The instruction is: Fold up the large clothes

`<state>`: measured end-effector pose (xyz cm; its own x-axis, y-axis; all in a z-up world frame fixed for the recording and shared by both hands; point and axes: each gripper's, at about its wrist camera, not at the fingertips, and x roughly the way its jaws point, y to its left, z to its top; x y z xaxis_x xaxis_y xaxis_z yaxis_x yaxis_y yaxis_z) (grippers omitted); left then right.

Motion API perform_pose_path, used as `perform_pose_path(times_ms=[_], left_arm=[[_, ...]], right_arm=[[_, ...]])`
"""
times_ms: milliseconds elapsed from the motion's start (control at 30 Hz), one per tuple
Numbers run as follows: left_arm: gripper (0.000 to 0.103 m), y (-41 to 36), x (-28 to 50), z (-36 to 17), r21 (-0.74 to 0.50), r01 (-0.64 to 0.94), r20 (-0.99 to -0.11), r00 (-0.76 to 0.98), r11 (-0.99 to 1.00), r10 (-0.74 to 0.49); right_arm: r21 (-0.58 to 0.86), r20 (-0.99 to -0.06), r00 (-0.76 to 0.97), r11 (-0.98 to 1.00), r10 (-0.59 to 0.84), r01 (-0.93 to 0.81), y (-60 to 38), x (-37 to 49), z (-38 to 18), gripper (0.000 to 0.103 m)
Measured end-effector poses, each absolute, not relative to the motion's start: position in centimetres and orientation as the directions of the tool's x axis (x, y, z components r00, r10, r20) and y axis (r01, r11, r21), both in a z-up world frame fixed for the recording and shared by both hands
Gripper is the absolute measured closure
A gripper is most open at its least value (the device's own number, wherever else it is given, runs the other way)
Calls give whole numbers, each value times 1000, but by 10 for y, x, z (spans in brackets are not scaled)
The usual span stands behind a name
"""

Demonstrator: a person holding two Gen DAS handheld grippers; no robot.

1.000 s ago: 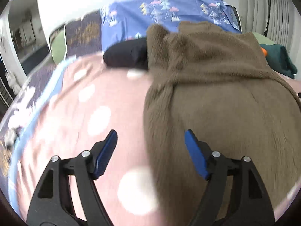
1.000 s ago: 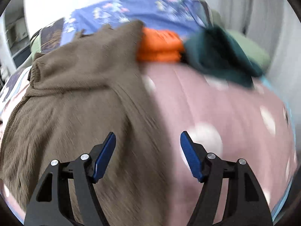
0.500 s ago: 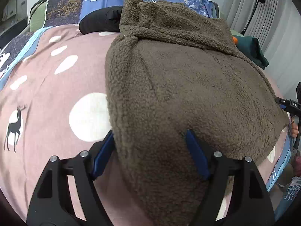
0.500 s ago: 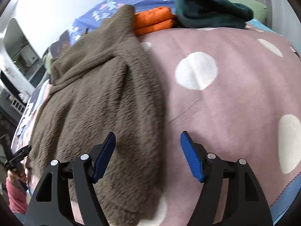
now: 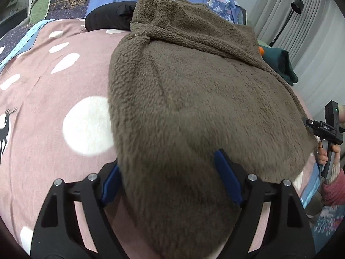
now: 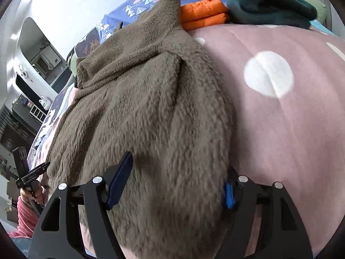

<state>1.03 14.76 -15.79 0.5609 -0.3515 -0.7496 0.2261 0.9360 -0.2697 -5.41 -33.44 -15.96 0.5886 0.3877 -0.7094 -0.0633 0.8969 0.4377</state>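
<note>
The bed carries your brown fleece garment spread across its middle, collar toward twelve o'clock. In the last second you brought both tongs down over its near hem: left tongs and right tongs each spread wide, straddling the corners, ready to pinch.

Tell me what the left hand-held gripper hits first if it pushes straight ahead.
The brown fleece. The left hand-held gripper is open and already straddles its near corner, so going on would likely just bunch the fleece against the pink bedspread.
</note>
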Motion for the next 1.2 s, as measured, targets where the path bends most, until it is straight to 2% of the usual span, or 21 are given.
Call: perform_pose_path(times_ms=[33,167,333,467,567,633,767,1000,1200], left_arm=[[22,144,17,-158,-267,224,-750,563,937,-348],[46,141,15,-156,-284,223,-749,556,933,-361],[49,145,-2,-160,-272,267,-741,555,925,-378],[50,135,15,-161,-265,272,-736,563,925,-376],[60,132,16,-159,-276,270,-731,564,922,-384],[62,137,10,-161,-290,264,-725,567,920,-391],[63,146,0,-163,-332,243,-712,569,911,-411],[59,136,9,-162,-281,254,-739,558,925,-378],[58,151,0,-167,-371,217,-707,564,903,-426]], right_arm=[[454,-704,587,889,399,-60,-334,-47,-161,38],[501,-694,577,865,430,-42,-337,-47,-164,51],[481,-699,556,871,450,-100,-339,-69,-168,54],[477,-715,551,877,430,-66,-334,-51,-167,54],[458,-720,554,886,417,-71,-331,-49,-167,55],[476,-711,553,876,433,-74,-336,-56,-169,56],[536,-680,563,842,470,-55,-347,-71,-172,63],[512,-680,577,856,453,-69,-343,-64,-175,64],[551,-670,564,833,483,-59,-351,-67,-177,66]])
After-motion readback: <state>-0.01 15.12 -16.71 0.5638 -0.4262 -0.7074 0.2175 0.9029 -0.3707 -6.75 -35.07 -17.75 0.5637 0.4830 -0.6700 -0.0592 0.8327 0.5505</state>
